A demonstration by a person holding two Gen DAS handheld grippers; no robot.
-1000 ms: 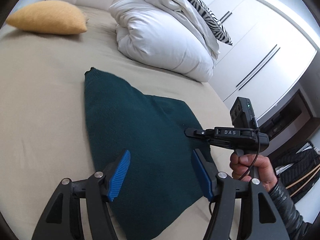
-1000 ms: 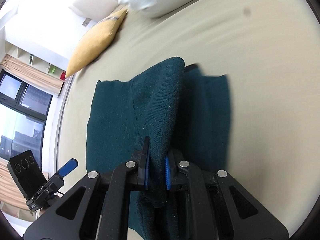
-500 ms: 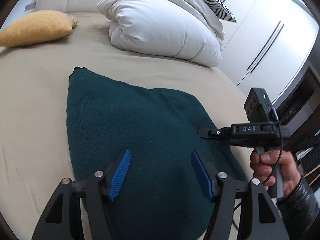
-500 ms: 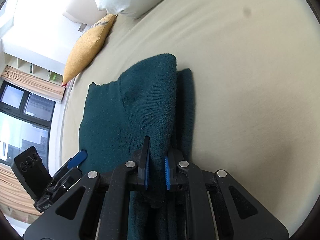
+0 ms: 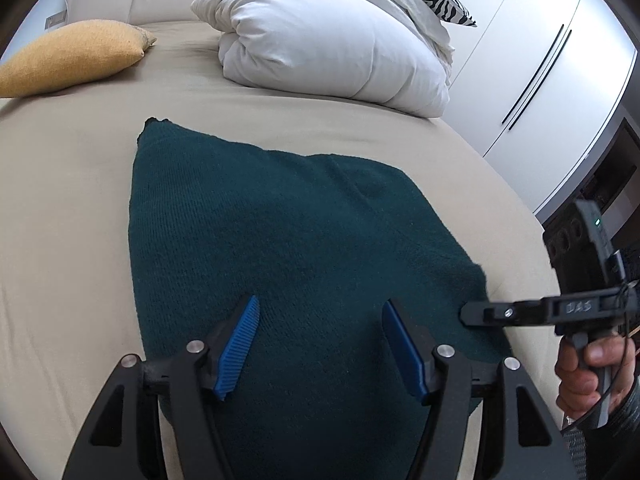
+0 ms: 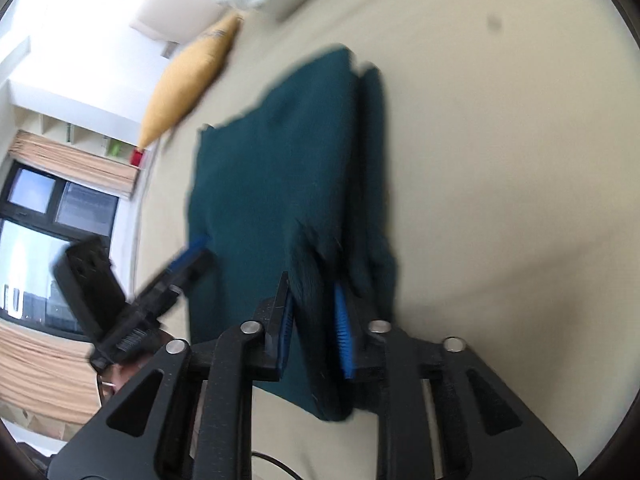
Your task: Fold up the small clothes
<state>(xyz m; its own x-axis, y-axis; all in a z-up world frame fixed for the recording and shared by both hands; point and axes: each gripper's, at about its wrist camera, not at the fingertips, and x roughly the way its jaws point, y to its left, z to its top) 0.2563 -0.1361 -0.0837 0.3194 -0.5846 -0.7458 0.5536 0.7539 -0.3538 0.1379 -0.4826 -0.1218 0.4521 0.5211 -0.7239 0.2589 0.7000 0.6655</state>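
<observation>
The sweater [image 5: 280, 248] lies folded on the bed [image 5: 60, 184]; our left tongs [image 5: 320, 344] hover released above it; our right tongs [image 6: 314, 320], part-released, straddle its edge; we should withdraw level, avoiding snagging the knit.

A home bedroom is shown: a bed [image 5: 80, 208] covered in a beige sheet, a white duvet [image 5: 332, 44] bundled at 12 o'clock, a yellow cushion [image 5: 68, 56] at 10 o'clock, and white wardrobe doors [image 5: 532, 52] at 2 o'clock.

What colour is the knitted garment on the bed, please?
Dark teal garment, clearest in left wrist view.
</observation>
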